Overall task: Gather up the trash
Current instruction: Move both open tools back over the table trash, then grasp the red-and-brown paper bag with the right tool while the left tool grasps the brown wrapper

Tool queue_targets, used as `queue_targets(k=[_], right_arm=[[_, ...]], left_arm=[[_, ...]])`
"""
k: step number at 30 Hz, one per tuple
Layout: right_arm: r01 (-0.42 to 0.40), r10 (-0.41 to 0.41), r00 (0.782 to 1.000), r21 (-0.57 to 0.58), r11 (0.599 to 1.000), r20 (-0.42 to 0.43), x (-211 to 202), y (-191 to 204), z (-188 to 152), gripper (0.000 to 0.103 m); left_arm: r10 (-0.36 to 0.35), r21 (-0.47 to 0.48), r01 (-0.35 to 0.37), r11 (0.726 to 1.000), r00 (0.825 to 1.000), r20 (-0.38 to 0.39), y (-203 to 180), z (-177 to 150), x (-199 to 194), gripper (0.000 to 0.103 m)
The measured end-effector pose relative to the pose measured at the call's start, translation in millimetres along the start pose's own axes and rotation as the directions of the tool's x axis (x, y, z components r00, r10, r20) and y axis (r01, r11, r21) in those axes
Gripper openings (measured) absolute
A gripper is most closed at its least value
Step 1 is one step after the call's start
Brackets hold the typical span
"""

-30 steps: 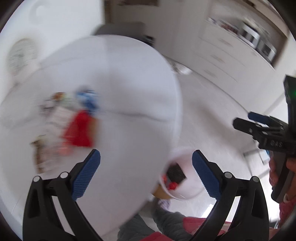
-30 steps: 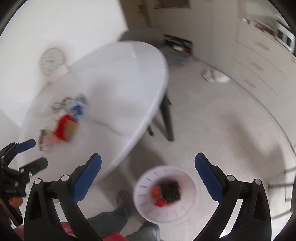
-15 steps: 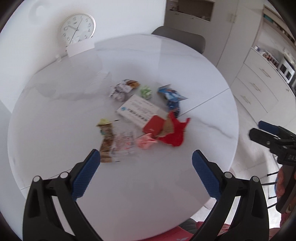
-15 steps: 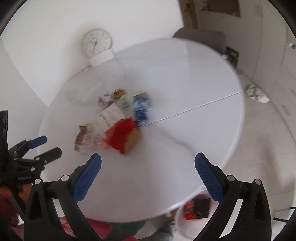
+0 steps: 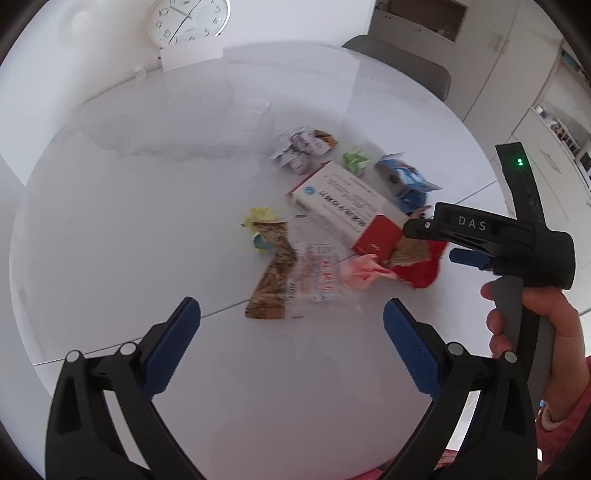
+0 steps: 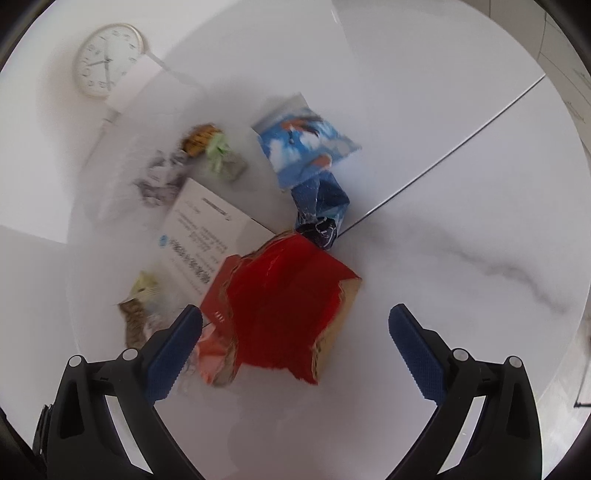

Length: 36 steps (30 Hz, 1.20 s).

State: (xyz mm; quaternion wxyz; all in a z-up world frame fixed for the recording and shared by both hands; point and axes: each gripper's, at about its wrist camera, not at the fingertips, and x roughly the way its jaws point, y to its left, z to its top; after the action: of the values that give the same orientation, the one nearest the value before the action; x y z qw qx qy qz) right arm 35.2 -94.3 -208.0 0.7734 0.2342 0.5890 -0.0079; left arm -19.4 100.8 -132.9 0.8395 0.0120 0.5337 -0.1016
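A pile of trash lies on the round white table (image 5: pixel 129 229): a white and red box (image 5: pixel 343 206), a torn red wrapper (image 6: pixel 284 306), a blue wrapper (image 6: pixel 310 147), a brown wrapper (image 5: pixel 275 273), a clear printed bag (image 5: pixel 319 273), a pink scrap (image 5: pixel 364 271), a green ball (image 5: pixel 355 161) and a crumpled foil wrapper (image 5: pixel 299 149). My left gripper (image 5: pixel 291 343) is open and empty just short of the pile. My right gripper (image 6: pixel 295 343) is open and empty, low over the red wrapper; it also shows in the left wrist view (image 5: pixel 443 240).
A white clock (image 5: pixel 188 18) leans on the wall behind the table. A grey chair (image 5: pixel 402 62) stands at the far side. White cabinets (image 5: pixel 532 96) line the right. A seam (image 6: pixel 443 158) crosses the tabletop.
Both grippers swung from the bin on the floor up to the table and closed in on the trash pile. The right gripper now hangs over the red wrapper.
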Motion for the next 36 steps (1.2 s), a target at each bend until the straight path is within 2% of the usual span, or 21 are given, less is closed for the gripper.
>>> queue_targets(k=[2,4,7,13,18,21,22,26,29,36], right_arm=[[0.010,-0.010,1.000,0.000,1.000,-0.012,3.5,0.3,0.1,0.083],[-0.005,0.005,1.000,0.001,1.000,-0.029,5.3,-1.5,-2.2,0.063],[-0.028,0.029,0.999,0.008,1.000,-0.029,0.8,-8.5,-6.1,0.051],[-0.078,0.078,0.997,0.025,0.997,-0.006,-21.7,-26.5,-19.1,0.049],[-0.082,0.082,0.996,0.004,0.997,0.030,-44.1,-36.9,-25.3,0.049],[-0.078,0.078,0.996,-0.008,0.997,0.040,-53.4,-39.3,-28.4,0.049],[-0.078,0.079,0.996,-0.011,0.997,0.044,-57.6,-41.7,-31.0,0.049],[-0.081,0.082,0.995,-0.020,0.997,0.049,-60.4,-35.8,-28.6,0.049],[-0.083,0.084,0.995,-0.025,0.996,0.056,-65.1,-38.6,-31.4,0.049],[-0.082,0.088,0.989,-0.060,0.995,0.117,-91.3,-51.4,-39.0,0.049]], left_arm=[[-0.002,-0.001,0.002,1.000,1.000,-0.014,3.8,2.9,10.6,0.095],[-0.010,-0.002,0.010,1.000,0.999,-0.030,5.7,5.4,21.4,0.095],[-0.013,0.003,0.014,1.000,0.998,-0.056,8.0,8.0,40.6,0.095],[-0.069,-0.049,0.064,0.997,0.992,-0.107,20.8,15.0,74.2,0.093],[-0.146,-0.119,0.129,0.984,0.978,-0.146,31.8,18.6,91.9,0.068],[-0.164,-0.145,0.141,0.979,0.974,-0.159,34.5,18.4,96.9,0.052],[-0.169,-0.147,0.146,0.978,0.972,-0.161,34.4,17.9,97.6,0.043],[-0.186,-0.151,0.162,0.975,0.969,-0.161,31.1,17.3,95.4,0.030],[-0.198,-0.160,0.172,0.972,0.966,-0.164,28.5,16.8,93.5,0.023],[-0.223,-0.132,0.206,0.970,0.966,-0.132,14.2,10.6,66.5,0.022]])
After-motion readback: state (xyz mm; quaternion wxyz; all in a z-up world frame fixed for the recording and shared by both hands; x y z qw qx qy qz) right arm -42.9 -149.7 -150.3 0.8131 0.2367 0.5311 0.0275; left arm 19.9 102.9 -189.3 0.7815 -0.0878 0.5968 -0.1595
